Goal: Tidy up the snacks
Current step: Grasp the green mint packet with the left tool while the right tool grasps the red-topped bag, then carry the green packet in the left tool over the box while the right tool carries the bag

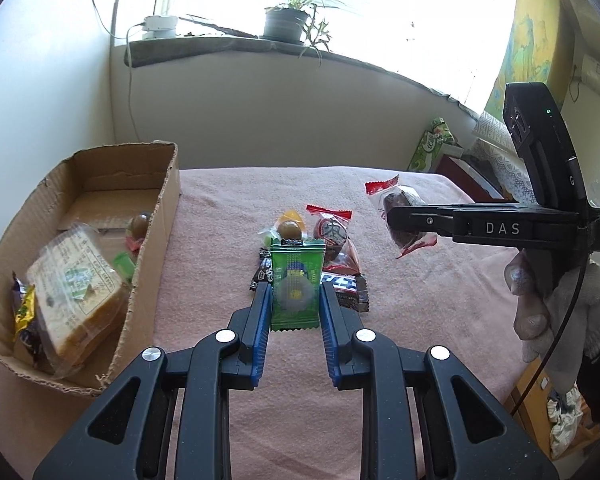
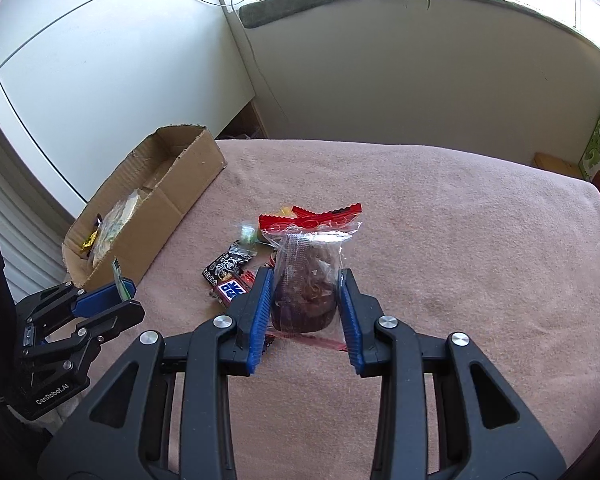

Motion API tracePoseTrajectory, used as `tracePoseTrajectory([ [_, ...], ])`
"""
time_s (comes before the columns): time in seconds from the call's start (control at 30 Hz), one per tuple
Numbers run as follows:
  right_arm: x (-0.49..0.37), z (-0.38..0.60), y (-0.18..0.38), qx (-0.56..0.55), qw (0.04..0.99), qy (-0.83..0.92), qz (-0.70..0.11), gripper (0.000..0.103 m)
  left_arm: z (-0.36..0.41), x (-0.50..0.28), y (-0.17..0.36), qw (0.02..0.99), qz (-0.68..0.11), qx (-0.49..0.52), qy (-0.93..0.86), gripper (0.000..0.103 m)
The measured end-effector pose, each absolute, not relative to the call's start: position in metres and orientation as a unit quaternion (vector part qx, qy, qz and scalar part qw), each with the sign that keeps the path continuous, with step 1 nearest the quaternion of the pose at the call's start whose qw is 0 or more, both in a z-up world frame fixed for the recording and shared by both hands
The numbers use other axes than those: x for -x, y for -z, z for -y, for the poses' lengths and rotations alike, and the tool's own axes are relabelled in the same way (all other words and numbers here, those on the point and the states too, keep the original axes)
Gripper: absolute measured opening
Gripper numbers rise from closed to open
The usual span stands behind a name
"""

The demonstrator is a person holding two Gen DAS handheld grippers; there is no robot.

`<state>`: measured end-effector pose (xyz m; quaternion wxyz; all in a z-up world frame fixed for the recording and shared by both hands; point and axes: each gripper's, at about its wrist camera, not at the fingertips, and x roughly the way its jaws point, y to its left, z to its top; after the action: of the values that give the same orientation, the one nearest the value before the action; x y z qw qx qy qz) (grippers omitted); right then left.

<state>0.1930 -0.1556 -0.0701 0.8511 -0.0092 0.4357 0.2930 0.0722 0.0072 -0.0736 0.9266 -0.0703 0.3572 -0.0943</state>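
Note:
My left gripper (image 1: pixel 295 294) is shut on a green snack packet (image 1: pixel 296 264), held upright above the pink cloth. Just behind it lies a small pile of snacks (image 1: pixel 332 240): a round brown ball, a red-ended packet and dark candy bars. My right gripper (image 2: pixel 306 276) is shut on a brown cake in a clear wrapper with red ends (image 2: pixel 304 300), lifted off the cloth. The left wrist view shows the right gripper (image 1: pixel 398 222) at the right with the cake (image 1: pixel 396 202). The right wrist view shows the left gripper (image 2: pixel 118 300) low on the left, the green packet (image 2: pixel 121 282) edge-on in it.
An open cardboard box (image 1: pixel 162 216) stands at the table's left with wrapped bread (image 1: pixel 76 292) and small snacks inside. A gloved hand (image 1: pixel 540 312) holds the right gripper. A potted plant (image 1: pixel 284 20) sits on the windowsill. A green carton (image 1: pixel 430 148) stands beyond the table's right corner.

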Motion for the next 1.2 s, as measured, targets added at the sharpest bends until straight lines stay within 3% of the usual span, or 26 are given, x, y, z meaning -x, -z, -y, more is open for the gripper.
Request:
tracePoseTrajectory([
  [1.2, -0.182, -0.010, 0.031, 0.057, 0.826, -0.399, -0.394, 0.034, -0.143, -0.081, 0.049, 0.943, -0.321, 0.090, -0.023, 0.022],
])
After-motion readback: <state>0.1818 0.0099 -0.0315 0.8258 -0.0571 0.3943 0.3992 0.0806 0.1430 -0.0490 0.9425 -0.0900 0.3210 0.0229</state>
